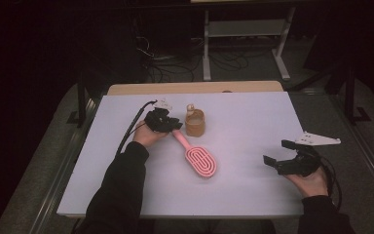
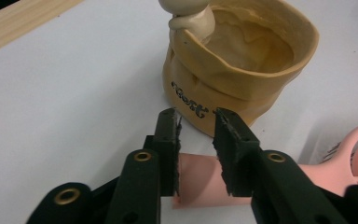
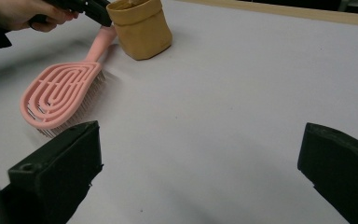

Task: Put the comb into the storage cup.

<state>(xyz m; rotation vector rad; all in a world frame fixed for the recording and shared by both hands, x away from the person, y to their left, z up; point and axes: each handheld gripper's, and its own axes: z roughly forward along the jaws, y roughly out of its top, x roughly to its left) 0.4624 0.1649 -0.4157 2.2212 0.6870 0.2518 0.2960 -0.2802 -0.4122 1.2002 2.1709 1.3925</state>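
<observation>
- white tabletop (image 1: 253, 146) under dim light, dark floor beyond.
- tan pouch-shaped cup (image 1: 195, 123) at upper centre, beside the pink hairbrush (image 1: 200, 160).
- left gripper (image 2: 196, 140) narrowly straddles the brush handle.
- right gripper (image 1: 278, 152), lower right, gapes wide, empty.

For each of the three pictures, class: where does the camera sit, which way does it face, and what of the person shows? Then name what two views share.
High view: above the person's side, facing forward and down on the white table; both forearms, left gripper and right gripper show.
Left gripper view: rides the left gripper, facing the tan pouch; its jaws straddle the pink brush handle.
Right gripper view: rides the right gripper, facing across the table; its wide-apart jaws and the far left hand show.
Shared: all three show brush and pouch.
</observation>
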